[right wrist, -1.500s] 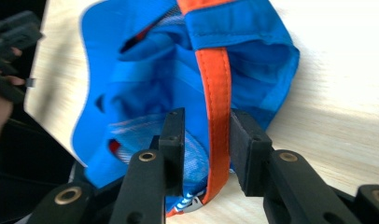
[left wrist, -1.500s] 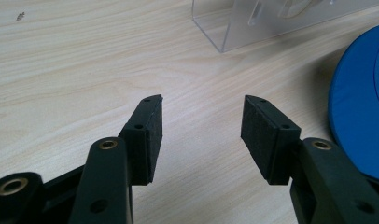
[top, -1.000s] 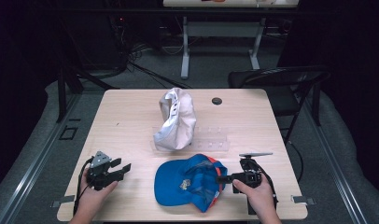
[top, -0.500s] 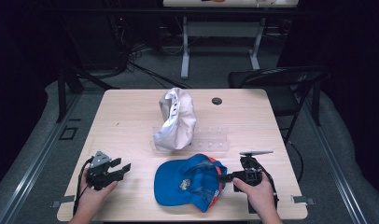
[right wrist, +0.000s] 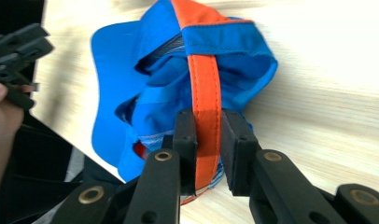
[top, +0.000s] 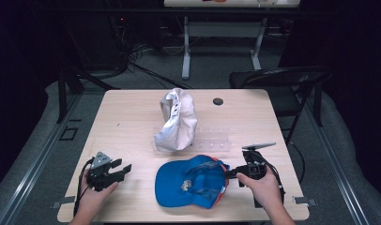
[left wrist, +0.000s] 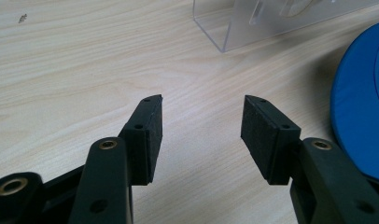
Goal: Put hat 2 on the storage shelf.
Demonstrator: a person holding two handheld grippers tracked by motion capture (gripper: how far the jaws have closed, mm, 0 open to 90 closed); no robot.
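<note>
A blue cap [top: 191,182] with an orange back strap [right wrist: 205,79] lies near the table's front edge. My right gripper [top: 227,174] is at the cap's right side, and its jaws are shut on the orange strap, as the right gripper view [right wrist: 207,128] shows. My left gripper [top: 123,168] rests at the front left, open and holding nothing, with bare wood between its pads [left wrist: 200,123]. The cap's blue brim [left wrist: 362,107] lies to its right. A white cap [top: 177,119] stands crumpled on a clear acrylic stand [top: 212,139] at mid table.
A small black disc [top: 218,101] lies at the back right of the wooden table [top: 127,112]. A dark folding chair [top: 282,86] stands off the right side. A second table's white legs [top: 186,47] stand behind.
</note>
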